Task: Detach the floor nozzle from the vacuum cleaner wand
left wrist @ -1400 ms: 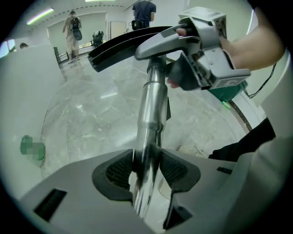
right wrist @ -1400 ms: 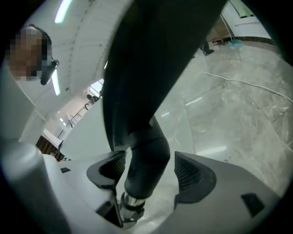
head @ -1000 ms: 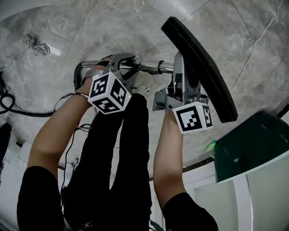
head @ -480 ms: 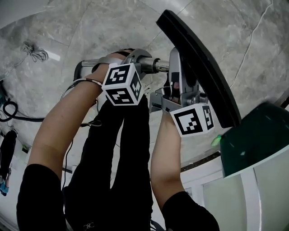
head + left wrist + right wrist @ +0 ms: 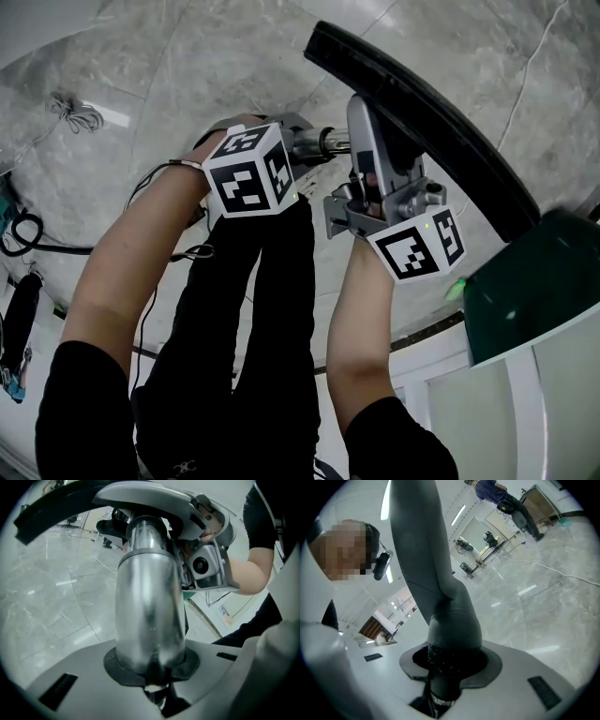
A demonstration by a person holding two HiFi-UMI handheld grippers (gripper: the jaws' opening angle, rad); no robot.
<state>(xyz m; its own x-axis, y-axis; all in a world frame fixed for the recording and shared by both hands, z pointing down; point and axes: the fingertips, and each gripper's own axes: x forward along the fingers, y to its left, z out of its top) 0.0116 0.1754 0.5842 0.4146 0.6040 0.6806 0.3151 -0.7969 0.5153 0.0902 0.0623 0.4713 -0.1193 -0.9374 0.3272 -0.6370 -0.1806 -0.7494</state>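
The floor nozzle's long black head (image 5: 422,131) is lifted off the marble floor and slants across the head view. Its grey neck (image 5: 370,141) joins the chrome wand (image 5: 319,142). My left gripper (image 5: 298,131) is shut on the wand close to that joint. In the left gripper view the shiny tube (image 5: 150,606) runs out from between the dark pads (image 5: 117,667) of the left gripper (image 5: 152,674). My right gripper (image 5: 370,183) has the neck between its jaws, which are closing. In the right gripper view the neck (image 5: 440,597) sits pressed in the pads of the right gripper (image 5: 445,667).
A dark green bin (image 5: 534,291) and a white cabinet edge (image 5: 525,403) stand at the right. A coiled white cord (image 5: 80,103) and black cables (image 5: 19,230) lie on the floor at the left. The person's black-trousered legs (image 5: 253,328) are below the grippers.
My left gripper slid right along the wand toward the nozzle joint and closed on it. The nozzle head and my right gripper rose a little and tilted.
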